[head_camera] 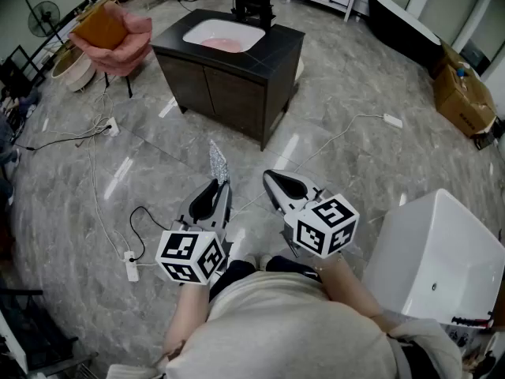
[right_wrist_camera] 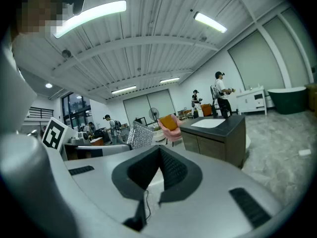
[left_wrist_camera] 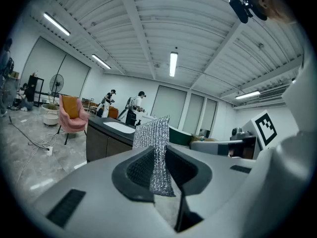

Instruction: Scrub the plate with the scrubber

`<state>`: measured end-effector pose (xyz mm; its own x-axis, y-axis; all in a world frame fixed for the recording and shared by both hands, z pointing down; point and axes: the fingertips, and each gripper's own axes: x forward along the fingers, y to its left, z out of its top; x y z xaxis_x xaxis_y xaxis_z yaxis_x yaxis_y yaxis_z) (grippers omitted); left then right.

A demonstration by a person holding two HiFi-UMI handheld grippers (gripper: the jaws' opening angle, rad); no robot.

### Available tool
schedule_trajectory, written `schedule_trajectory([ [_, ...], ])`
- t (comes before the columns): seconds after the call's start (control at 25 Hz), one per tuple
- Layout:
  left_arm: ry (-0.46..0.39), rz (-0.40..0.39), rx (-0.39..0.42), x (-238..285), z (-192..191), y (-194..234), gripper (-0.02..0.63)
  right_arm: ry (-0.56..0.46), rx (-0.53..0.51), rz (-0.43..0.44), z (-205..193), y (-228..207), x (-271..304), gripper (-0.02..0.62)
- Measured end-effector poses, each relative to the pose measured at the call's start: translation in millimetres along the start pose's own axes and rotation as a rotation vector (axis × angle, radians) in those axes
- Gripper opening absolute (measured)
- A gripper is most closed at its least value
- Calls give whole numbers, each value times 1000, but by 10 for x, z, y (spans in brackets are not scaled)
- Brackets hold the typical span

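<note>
Left tool [left_wrist_camera: 158,156] pinching silvery scrubber [left_wrist_camera: 152,133], right tool [right_wrist_camera: 159,152] closed and empty, ceiling lights [left_wrist_camera: 173,63] only in gripper views

Scrubber [left_wrist_camera: 152,138] partly hidden by left tongs [left_wrist_camera: 158,155] (pinkish thing [head_camera: 223,45] in sink [head_camera: 203,27] unclear).

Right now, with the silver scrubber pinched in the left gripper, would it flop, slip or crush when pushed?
The scrubber stands upright, unsupported, above the fingers of the left gripper, so it probably holds its shape. Its glittery woven mesh looks rough, so slipping seems unlikely. Being open mesh, it is likely light and squashy.
</note>
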<state>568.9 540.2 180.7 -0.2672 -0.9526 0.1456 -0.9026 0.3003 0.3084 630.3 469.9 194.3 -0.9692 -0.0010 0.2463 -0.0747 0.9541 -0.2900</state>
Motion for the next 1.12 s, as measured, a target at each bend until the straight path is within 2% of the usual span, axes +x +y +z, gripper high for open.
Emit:
schedule_trajectory([
  [0.48,9,8,122,-122,-58,-89,84,26,-23,-6,-146,82,-133,3],
  [0.8,-10,25,116,-145,-6,-108,84,-5,-191,29,-84,124,-189,6],
  [1.0,-36,51,105,-139,29,-96,84,-9,-211,8,-65,12,-138,8],
  [1.08,-43,60,84,-115,-9,-113,84,-4,-208,13,-75,-31,-142,68],
  [1.12,-45,64,77,-106,-26,-118,84,-5,-205,14,-79,-49,-148,72],
])
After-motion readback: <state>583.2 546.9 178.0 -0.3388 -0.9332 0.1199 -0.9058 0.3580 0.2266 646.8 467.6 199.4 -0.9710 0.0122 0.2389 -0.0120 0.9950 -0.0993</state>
